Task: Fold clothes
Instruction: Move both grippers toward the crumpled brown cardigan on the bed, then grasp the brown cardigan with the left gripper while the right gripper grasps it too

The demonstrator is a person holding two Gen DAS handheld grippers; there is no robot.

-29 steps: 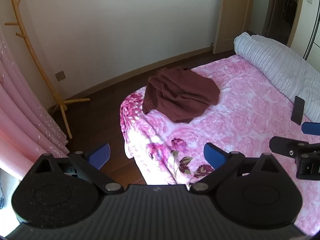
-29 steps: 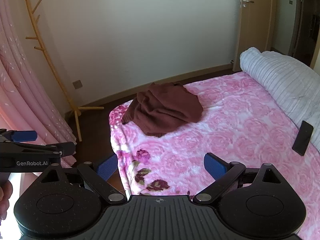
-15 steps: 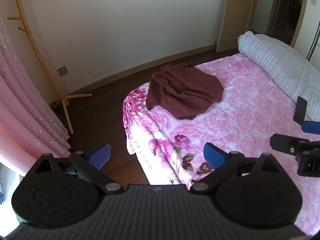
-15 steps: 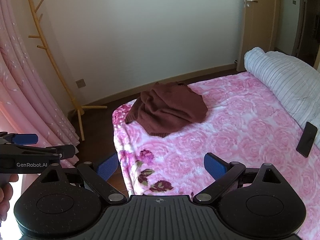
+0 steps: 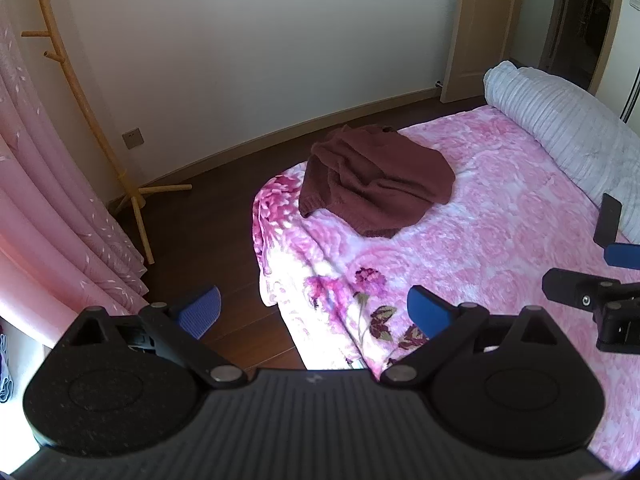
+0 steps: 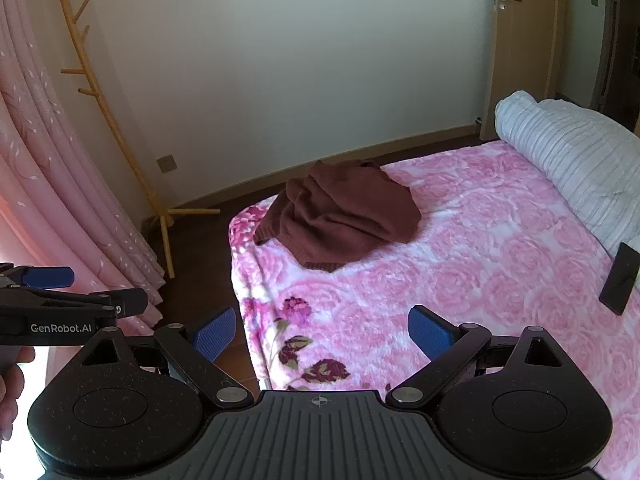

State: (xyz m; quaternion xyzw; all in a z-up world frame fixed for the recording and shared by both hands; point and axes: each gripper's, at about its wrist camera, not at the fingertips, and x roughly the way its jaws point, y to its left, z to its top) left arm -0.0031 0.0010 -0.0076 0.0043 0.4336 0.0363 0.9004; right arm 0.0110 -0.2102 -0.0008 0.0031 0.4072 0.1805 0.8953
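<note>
A: Lying crumpled near the far left corner of the bed [image 5: 500, 248]: maroon sweater [image 5: 376, 184], at about 12 o'clock from the left gripper [image 5: 316, 312] and well apart from it. Hovering over the bed's near edge, blue pads spread wide, gripping nothing.

B: Showing the same heap in the right wrist view: maroon sweater [image 6: 340, 216] at roughly 12 o'clock, well apart from the right gripper [image 6: 320, 334]. Also standing wide, pads empty, nothing between them.

A: Judging progress: nothing folded yet. Bunched in loose ridges, one ribbed hem trailing toward 6 o'clock, sleeves not distinguishable.

B: Remaining, by that judgement: reaching the garment, spreading it flat on the pink floral blanket [image 6: 460, 280], then making the folds. Practically the whole task.

A: Lying at 3 o'clock on the bed: dark phone [image 5: 607, 219], beside the rolled pale quilt [image 5: 560, 128]. Well apart from the sweater, so unlikely to be interfering.

B: Standing at 10 o'clock beyond the bed: wooden coat stand [image 6: 120, 140] against pink curtains [image 6: 52, 200]. Not involved.
</note>
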